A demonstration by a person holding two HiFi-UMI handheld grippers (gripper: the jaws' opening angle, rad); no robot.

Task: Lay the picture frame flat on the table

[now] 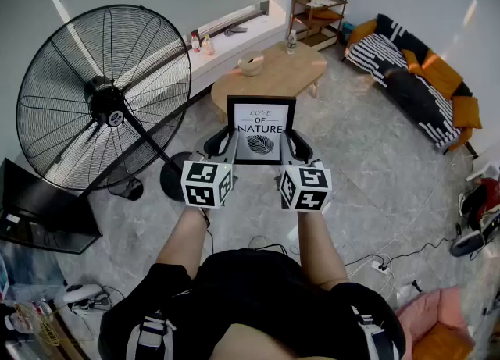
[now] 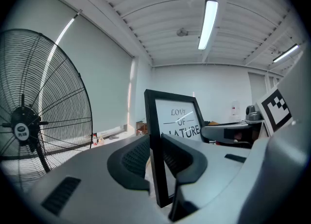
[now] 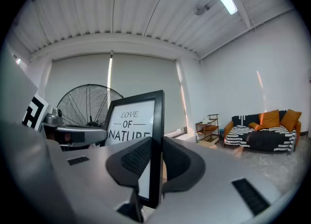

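Both tongs are loaded. Left gripper has its jaws closed onto the left side rail of the black rectangular picture frame with a white "LOVE OF NATURE" print. The ribbed pads sit on front and back of the rail, with the gap only as wide as the rail is thick. Right gripper does the same on the right side rail. In the left gripper view the rail runs straight up between the pads of that gripper. The right gripper view gives the mirror picture. Both grips are low on the rails, near the bottom corners.

Frame is upright, print facing the person, top edge level. It is held in the air over the grey tiled floor and touches no surface.

Light wooden oval table stands beyond the frame. The frame is on the near side of the table's near edge and not on it. A pale bowl sits toward the tabletop's left end and a clear bottle at its far edge.

Large black pedestal fan is left of the frame.
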